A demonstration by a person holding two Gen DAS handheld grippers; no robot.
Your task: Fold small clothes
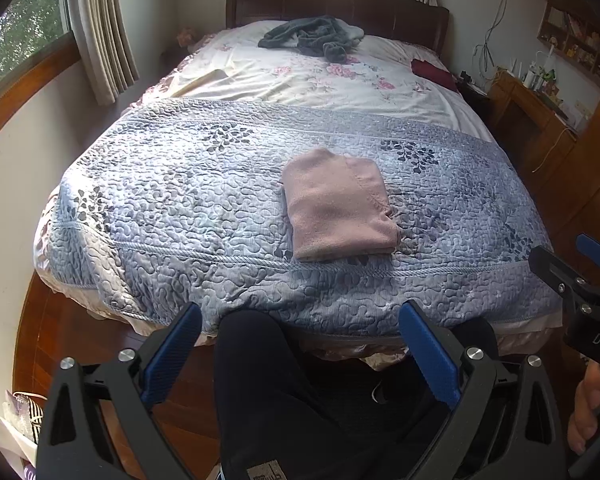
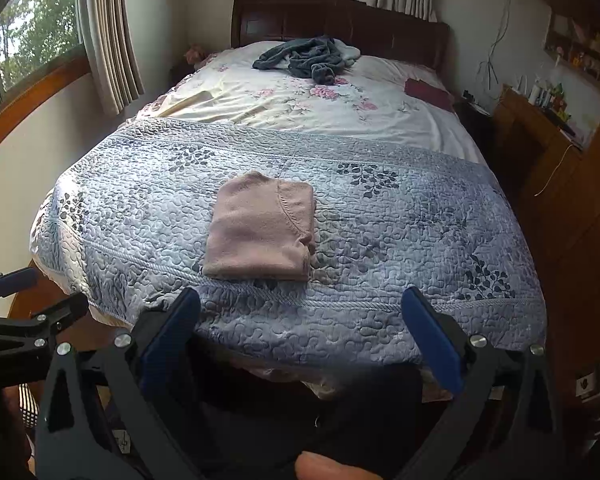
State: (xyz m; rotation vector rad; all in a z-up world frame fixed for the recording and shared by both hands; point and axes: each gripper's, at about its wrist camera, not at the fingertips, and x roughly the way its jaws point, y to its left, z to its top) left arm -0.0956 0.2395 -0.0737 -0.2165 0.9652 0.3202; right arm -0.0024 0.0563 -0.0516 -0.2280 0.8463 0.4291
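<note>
My left gripper (image 1: pixel 300 360) and right gripper (image 2: pixel 300 344) hang with jaws apart, empty, before the bed's foot. The pink garment (image 1: pixel 338 204) lies folded on the quilt (image 1: pixel 172 208); it seems soft and light, so I would pinch its near edge. Beyond it, grey clothes (image 1: pixel 312 38) wait crumpled.

"DAS", seemingly cut off, right hand-held gripper (image 1: pixel 596 254)

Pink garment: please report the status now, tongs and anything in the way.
Left tongs open, empty. Right tongs open, empty. Pink garment folded on blue quilt, untouched. Grey clothes unfolded near headboard. Path clear.
</note>
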